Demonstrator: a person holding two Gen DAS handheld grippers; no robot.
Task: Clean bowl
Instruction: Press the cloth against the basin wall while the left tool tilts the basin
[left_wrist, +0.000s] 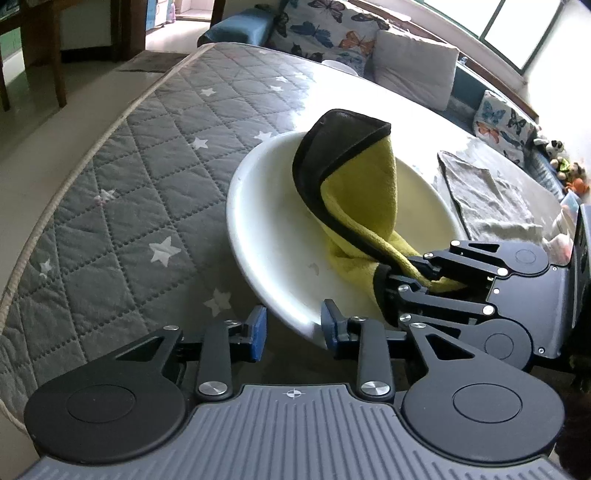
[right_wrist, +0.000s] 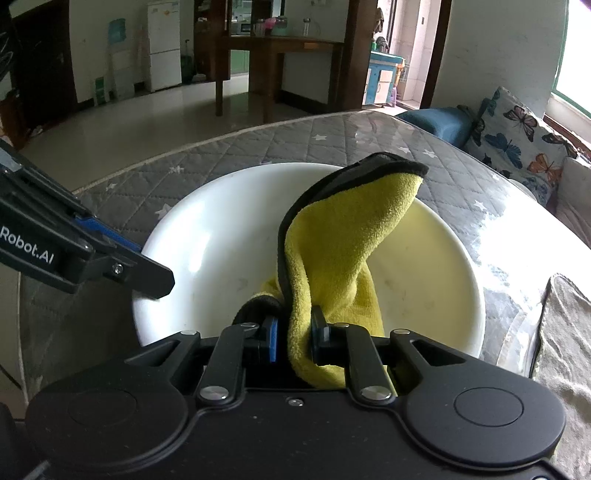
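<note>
White bowl (left_wrist: 280, 221) rim between left fingers (left_wrist: 258, 332), apart

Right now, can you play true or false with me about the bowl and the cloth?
1. The right gripper pinches the yellow cloth with black trim. True.
2. The round white bowl is full of soup. False: only the cloth is in it.
3. The left gripper has its fingers on either side of the bowl's rim. True.
4. The crumpled grey towel lies inside the bowl. False: it lies beside it on the table.
</note>
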